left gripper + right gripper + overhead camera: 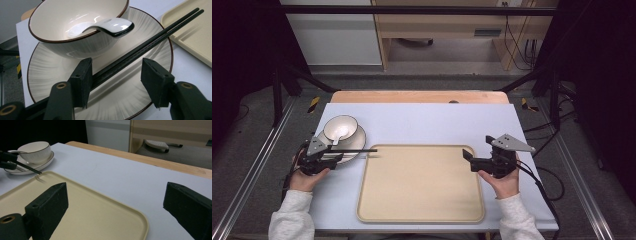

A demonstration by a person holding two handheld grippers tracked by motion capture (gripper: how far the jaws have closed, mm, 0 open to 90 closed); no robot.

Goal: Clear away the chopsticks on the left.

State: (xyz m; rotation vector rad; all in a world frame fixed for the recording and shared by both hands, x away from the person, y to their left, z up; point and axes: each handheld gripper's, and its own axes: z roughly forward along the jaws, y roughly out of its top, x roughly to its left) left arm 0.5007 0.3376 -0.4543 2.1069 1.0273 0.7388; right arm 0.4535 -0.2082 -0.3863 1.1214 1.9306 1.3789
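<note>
No writing, label, brand mark or number can be read on anything here; the small plate on the cabinet beyond the table's far edge is too blurred to make out.

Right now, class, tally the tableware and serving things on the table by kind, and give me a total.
Bowl: 1
Plate: 1
Spoon: 1
Chopsticks: 2
Tray: 1
Total: 6
</note>
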